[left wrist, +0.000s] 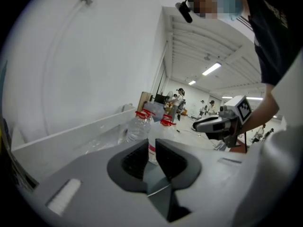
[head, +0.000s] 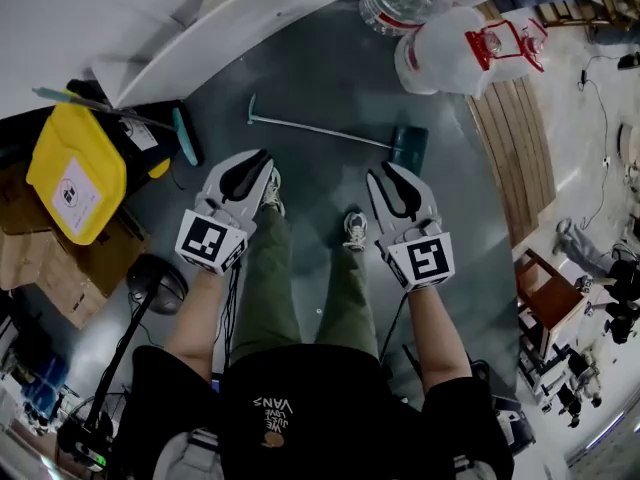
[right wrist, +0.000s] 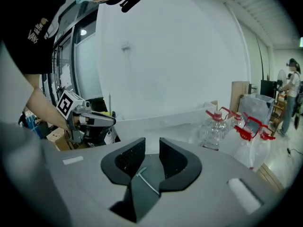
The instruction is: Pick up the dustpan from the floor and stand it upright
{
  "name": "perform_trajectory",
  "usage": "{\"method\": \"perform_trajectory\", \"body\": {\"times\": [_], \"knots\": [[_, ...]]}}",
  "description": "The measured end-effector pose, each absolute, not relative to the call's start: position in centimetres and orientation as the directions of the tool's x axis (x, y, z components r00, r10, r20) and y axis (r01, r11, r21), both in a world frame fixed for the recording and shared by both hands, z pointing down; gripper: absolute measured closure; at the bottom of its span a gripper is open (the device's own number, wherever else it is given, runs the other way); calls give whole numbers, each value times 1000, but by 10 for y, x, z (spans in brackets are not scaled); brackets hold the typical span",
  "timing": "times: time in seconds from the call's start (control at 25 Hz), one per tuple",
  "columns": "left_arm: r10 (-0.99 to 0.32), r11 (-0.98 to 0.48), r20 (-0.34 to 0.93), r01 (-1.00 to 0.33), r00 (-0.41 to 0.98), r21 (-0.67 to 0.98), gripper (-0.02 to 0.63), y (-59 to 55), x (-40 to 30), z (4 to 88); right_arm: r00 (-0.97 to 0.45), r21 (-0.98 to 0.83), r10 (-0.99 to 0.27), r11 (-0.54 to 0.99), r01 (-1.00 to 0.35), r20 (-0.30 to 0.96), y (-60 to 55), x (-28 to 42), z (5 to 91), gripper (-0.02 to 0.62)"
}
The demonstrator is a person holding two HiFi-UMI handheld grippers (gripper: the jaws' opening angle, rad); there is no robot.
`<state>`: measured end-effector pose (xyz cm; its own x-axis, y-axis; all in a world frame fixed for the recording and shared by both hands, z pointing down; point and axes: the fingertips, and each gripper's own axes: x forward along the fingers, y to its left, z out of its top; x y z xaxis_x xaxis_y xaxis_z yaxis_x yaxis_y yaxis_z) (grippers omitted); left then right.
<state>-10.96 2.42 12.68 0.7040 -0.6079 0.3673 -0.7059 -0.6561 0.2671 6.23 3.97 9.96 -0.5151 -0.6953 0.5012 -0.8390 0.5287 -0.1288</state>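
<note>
On the grey floor ahead of the person's shoes, the dustpan lies flat, its long handle stretching left from the pan. The left gripper, on the person's side of the dustpan's handle, has its jaws closed and empty. The right gripper, near the dustpan's pan but apart from it, has jaws slightly parted with nothing between them. Water bottles stand beyond the dustpan.

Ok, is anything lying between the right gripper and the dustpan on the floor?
Nothing visible does. In the head view only bare grey floor lies between the right gripper and the dark teal long-handled dustpan, which lies flat just ahead. The clear water jugs stand beyond it.
</note>
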Motion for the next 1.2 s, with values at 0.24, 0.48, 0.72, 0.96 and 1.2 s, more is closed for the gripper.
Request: {"method": "perform_trajectory", "body": {"times": [0.24, 0.48, 0.72, 0.96, 1.2], "knots": [[-570, -631, 414, -700, 710, 334, 551, 24, -98, 229, -536, -147, -599, 574, -806, 595, 45, 65, 217, 496], [-557, -554, 480, -734, 678, 393, 534, 30, -99, 336, -542, -137, -446, 669, -730, 713, 55, 68, 337, 472], [-545, -435, 552, -776, 631, 457, 486, 42, -103, 447, -516, -134, -298, 754, -643, 803, 65, 70, 450, 471], [-510, -335, 622, -804, 594, 492, 436, 55, -107, 551, -462, -127, -158, 841, -527, 873, 78, 75, 564, 471], [-517, -204, 652, -820, 554, 535, 420, 63, -121, 623, -373, -116, -81, 871, -477, 924, 73, 86, 663, 471]]}}
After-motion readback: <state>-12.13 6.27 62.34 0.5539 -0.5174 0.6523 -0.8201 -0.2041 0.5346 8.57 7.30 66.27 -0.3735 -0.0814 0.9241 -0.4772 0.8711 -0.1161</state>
